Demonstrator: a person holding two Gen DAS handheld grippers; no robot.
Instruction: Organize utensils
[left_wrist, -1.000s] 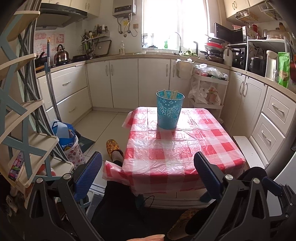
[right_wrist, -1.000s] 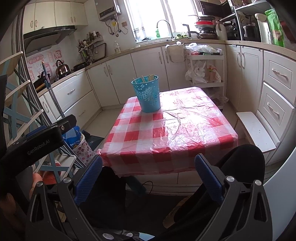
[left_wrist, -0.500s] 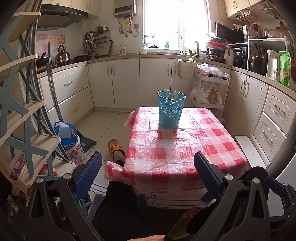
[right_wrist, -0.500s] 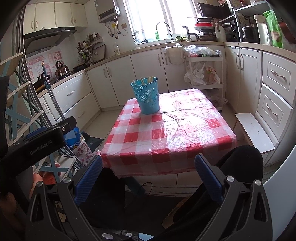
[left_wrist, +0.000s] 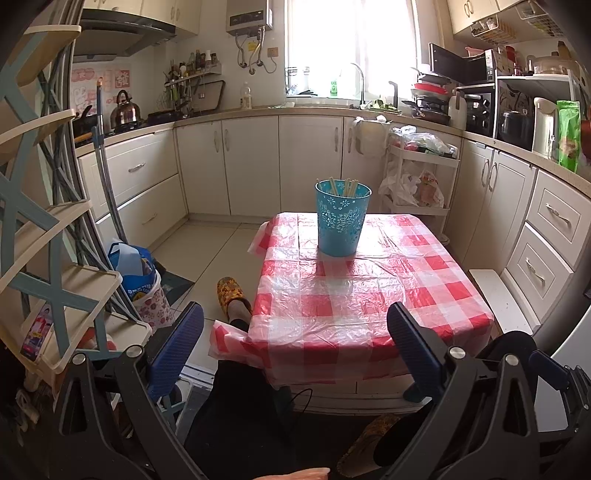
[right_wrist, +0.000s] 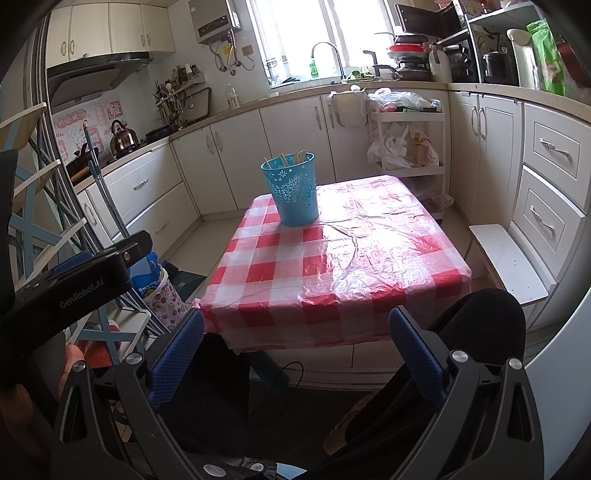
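A blue perforated bucket (left_wrist: 342, 218) stands upright at the far end of the red-checked table (left_wrist: 365, 295); it also shows in the right wrist view (right_wrist: 293, 192). Several pale chopsticks (left_wrist: 345, 186) stick out of its top, also seen in the right wrist view (right_wrist: 291, 158). My left gripper (left_wrist: 295, 345) is open and empty, held back from the table's near edge. My right gripper (right_wrist: 295, 350) is open and empty, also short of the near edge. The left gripper's body (right_wrist: 66, 288) shows at the left of the right wrist view.
A tiered rack (left_wrist: 40, 229) stands at the left, with a bag bin (left_wrist: 142, 284) beside it. A white trolley (left_wrist: 421, 184) is behind the table, a white stool (right_wrist: 508, 262) to its right. Cabinets line the walls. My legs and slippers (left_wrist: 231, 295) are under the table.
Both views have shifted slightly; the bucket and table sit a little differently in frame. Both grippers stay open and empty.
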